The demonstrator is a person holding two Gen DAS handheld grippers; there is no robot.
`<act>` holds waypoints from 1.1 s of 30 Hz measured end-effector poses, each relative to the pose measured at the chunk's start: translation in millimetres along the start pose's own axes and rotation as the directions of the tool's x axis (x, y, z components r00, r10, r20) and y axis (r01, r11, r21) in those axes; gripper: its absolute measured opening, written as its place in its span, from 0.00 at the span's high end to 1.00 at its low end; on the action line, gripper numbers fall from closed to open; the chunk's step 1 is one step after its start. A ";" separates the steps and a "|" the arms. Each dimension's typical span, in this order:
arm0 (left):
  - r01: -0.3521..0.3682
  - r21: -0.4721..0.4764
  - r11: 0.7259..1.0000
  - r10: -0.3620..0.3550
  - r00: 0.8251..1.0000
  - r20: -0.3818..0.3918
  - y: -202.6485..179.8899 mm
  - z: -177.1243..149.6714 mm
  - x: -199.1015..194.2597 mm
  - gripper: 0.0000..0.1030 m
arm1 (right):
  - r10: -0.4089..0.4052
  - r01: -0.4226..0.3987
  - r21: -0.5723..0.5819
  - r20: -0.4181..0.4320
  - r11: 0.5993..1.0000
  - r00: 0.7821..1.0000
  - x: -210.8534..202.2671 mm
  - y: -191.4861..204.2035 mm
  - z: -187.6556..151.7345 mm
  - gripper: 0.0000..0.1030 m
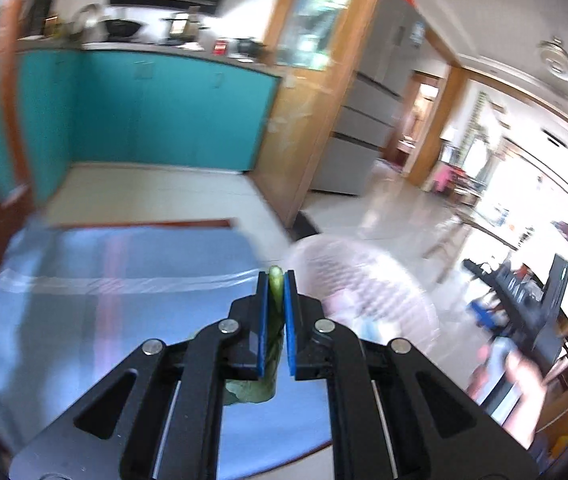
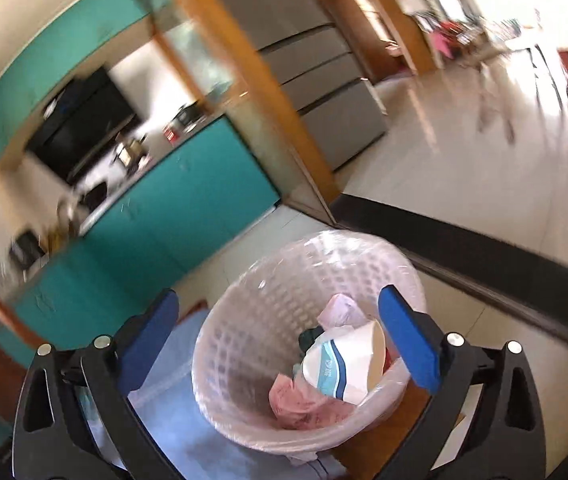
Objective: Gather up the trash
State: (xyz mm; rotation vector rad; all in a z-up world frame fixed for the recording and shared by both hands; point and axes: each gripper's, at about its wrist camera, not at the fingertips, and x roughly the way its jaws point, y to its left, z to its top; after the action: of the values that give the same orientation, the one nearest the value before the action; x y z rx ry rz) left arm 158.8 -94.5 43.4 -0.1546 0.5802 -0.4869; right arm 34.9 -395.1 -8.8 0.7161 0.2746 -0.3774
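Trash here is a green vegetable scrap (image 1: 276,312), pinched between the blue fingers (image 1: 262,320) of the left gripper (image 1: 276,280), which are closed tight on it; its stem pokes out past the fingertips and a leafy end hangs below them over the blue-covered tabletop (image 1: 124,280). Just right of those fingertips stands the white lattice wastebasket (image 1: 363,272), lined with clear plastic. In the right wrist view the right gripper (image 2: 280,300) hangs above the same wastebasket (image 2: 244,320) with its fingers (image 2: 407,340) spread wide and nothing between them. Inside the bin lie a crushed paper cup (image 2: 343,368), pink crumpled paper (image 2: 295,404) and a pale wrapper (image 2: 339,310). Both views are motion-blurred.
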 end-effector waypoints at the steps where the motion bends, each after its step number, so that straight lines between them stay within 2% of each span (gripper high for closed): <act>1: 0.038 0.016 0.999 -0.038 0.999 -0.004 -20.8 11.5 16.3 0.92 | 0.001 -0.001 0.034 0.003 0.999 1.000 -0.9 -6.8 2.7 0.05; 3: 0.094 0.037 0.995 -0.094 0.996 0.001 -55.6 28.5 43.4 0.91 | 0.010 -0.011 0.074 0.007 0.997 1.000 -3.0 -13.1 6.9 0.05; 4: 0.104 0.049 0.993 -0.104 0.995 0.003 -66.6 33.1 52.3 0.82 | 0.014 -0.014 0.083 0.011 0.996 1.000 -5.1 -13.8 7.7 0.05; 5: 0.103 0.067 0.992 -0.103 0.995 -0.005 -77.9 36.8 64.6 0.43 | 0.019 -0.019 0.079 0.005 0.997 1.000 -4.4 -12.3 7.4 0.05; 6: 0.070 0.074 0.995 -0.070 0.997 -0.011 -85.7 38.4 74.9 0.20 | 0.024 -0.023 0.069 -0.006 0.997 1.000 -3.2 -11.7 7.2 0.05; 7: 0.001 0.066 0.998 -0.001 1.000 0.002 -89.9 36.9 82.2 0.03 | 0.025 -0.024 0.062 -0.013 0.998 1.000 -0.3 -6.4 8.8 0.05; 9: -0.045 0.063 0.997 0.045 0.999 0.001 -87.4 31.3 84.8 0.03 | 0.030 -0.029 0.030 -0.033 0.999 0.999 2.8 2.4 6.7 0.05; 12: -0.104 0.060 0.993 0.107 0.993 -0.042 -64.4 15.9 72.8 0.03 | 0.038 -0.040 -0.035 -0.051 0.999 0.998 2.4 14.8 2.6 0.05; 15: -0.184 0.053 0.981 0.188 0.980 -0.067 -24.3 -5.8 40.3 0.03 | 0.036 -0.049 -0.128 -0.102 0.991 0.994 9.5 32.6 -8.0 0.05; 17: -0.261 0.033 0.965 0.263 0.961 -0.089 7.7 -24.4 11.8 0.03 | 0.041 -0.066 -0.196 -0.127 0.978 0.991 10.8 47.9 -18.7 0.05; 21: -0.389 -0.016 0.921 0.387 0.919 -0.069 53.8 -51.8 -40.3 0.03 | 0.043 -0.117 -0.384 -0.196 0.916 0.980 9.5 91.1 -57.3 0.05; 23: -0.458 -0.051 0.888 0.455 0.889 -0.057 70.8 -65.3 -61.8 0.03 | 0.053 -0.152 -0.450 -0.226 0.880 0.973 4.8 111.9 -79.3 0.03; 24: -0.498 -0.077 0.864 0.495 0.867 -0.055 81.1 -71.3 -70.8 0.03 | 0.054 -0.165 -0.474 -0.239 0.865 0.969 3.5 119.6 -88.5 0.03; 25: -0.512 -0.093 0.854 0.509 0.859 -0.052 86.9 -74.5 -77.8 0.03 | 0.056 -0.181 -0.500 -0.256 0.847 0.965 1.8 127.7 -98.3 0.03; 28: -0.536 -0.156 0.830 0.537 0.843 -0.039 105.0 -82.6 -90.5 0.03 | 0.053 -0.233 -0.573 -0.314 0.786 0.948 -2.3 149.9 -131.8 0.03; 30: -0.543 -0.154 0.825 0.543 0.838 -0.046 112.8 -84.9 -91.2 0.03 | 0.047 -0.254 -0.611 -0.333 0.749 0.942 -4.9 161.3 -149.5 0.03; 33: -0.543 -0.137 0.828 0.538 0.839 -0.078 117.3 -87.7 -86.5 0.03 | 0.043 -0.257 -0.652 -0.325 0.713 0.945 -9.3 172.5 -163.5 0.03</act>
State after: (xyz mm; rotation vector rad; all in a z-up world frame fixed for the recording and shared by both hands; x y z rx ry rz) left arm 93.4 49.5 -19.1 -0.1208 0.6664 0.1131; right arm 81.1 -162.3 -22.9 0.0377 0.5939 0.0138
